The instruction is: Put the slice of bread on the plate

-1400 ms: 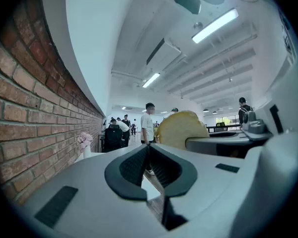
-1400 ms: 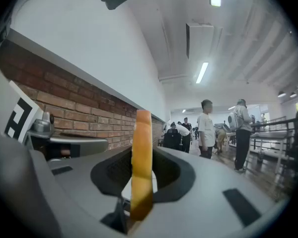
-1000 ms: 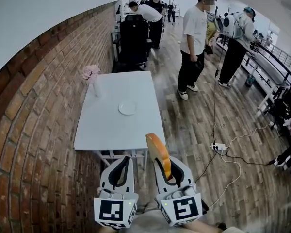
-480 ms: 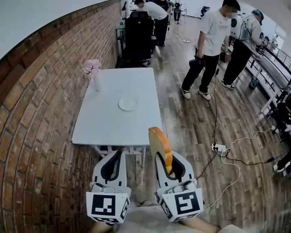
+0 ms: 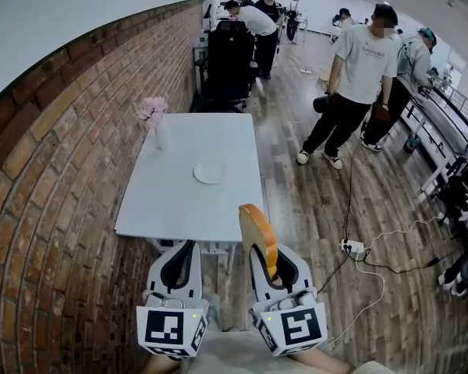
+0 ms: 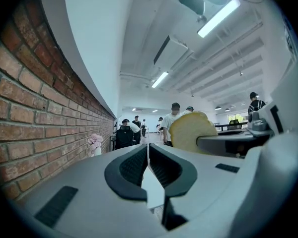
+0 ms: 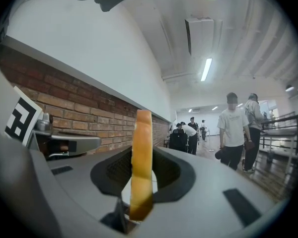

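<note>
A brick wall [image 5: 54, 178] runs along the left, and a vase of pink flowers [image 5: 155, 120] stands at the far left corner of the white desk [image 5: 164, 205], well apart from everything else. The left claw [image 5: 186, 248] hangs short of the desk's near edge with its jaws closed together on nothing. The plate [image 5: 209, 173] sits near the middle of the desk, ahead of both claws and a little left of the right claw [image 5: 265, 254]. That claw is clamped on the slice of bread [image 5: 258, 234] – the slice stands on edge, long axis upright, above the floor and not yet over the desk. The reach looks to be forward and slightly left, with bare desk in between. To the right, people [image 5: 359, 84] stand well clear, and a cable [image 5: 374, 232] trails across the floor.
</note>
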### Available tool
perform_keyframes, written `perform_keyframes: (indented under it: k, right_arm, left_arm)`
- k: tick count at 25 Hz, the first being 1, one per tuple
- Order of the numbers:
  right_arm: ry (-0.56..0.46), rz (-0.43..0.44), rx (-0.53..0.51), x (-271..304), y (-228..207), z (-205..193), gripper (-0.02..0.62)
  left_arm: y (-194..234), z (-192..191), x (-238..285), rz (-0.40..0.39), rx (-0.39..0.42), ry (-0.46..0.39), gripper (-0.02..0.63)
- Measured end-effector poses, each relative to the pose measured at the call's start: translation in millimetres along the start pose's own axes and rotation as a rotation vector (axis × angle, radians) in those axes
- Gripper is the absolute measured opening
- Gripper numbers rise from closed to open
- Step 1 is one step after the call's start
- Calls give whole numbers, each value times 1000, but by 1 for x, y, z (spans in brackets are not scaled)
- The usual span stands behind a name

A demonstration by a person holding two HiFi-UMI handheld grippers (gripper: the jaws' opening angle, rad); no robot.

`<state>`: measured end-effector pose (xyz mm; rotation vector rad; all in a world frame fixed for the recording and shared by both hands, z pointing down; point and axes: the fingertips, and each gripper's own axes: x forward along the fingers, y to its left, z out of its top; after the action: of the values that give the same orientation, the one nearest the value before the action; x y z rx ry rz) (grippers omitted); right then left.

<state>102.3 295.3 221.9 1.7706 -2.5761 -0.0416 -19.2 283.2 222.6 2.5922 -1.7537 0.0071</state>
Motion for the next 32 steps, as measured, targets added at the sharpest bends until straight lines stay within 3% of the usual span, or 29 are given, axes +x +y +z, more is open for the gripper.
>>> perform_keyframes:
  k: [11,25,32]
  right_arm:
    - [26,-42,-23,97,-32,-8,98]
    - [142,-111,25,276,-54,-32,97]
    - [189,-155,41,327,-60,-48,97]
  left_arm:
    - [42,-1,102,-53,-10,-13,20]
    - [140,-10,268,-157,-35,66,20]
    - [170,-27,311,-202,-46,106,20]
